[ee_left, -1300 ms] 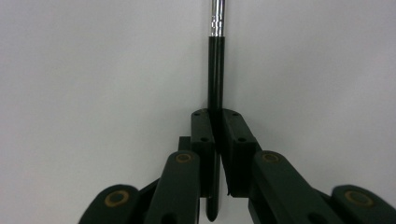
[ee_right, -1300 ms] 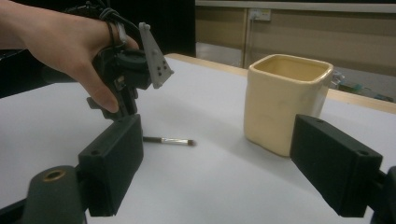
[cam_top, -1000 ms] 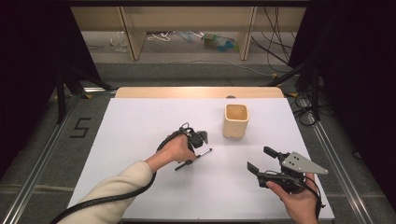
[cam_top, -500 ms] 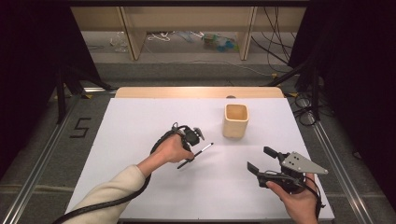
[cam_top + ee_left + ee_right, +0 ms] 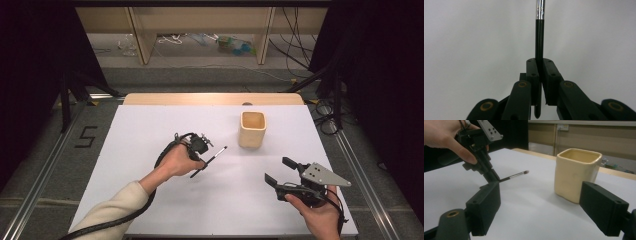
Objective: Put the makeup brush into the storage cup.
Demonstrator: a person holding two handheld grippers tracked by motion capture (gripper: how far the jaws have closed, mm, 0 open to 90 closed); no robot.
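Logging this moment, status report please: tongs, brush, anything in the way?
Left tongs shut on brush, lifted off table. Right tongs open, holding nothing. Cup upright beyond the brush tip; path between them clear.

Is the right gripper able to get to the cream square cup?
Probably yes. The right gripper is open, and bare white table lies between it and the cream square cup; the left gripper is off aside.

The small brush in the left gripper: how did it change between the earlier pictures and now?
The left gripper, shut on the small brush, has lifted it off the table and carried it a little toward the cream cup; the bristle tip now points up and toward the cup. The cup, the white table and the open right gripper stayed in place.
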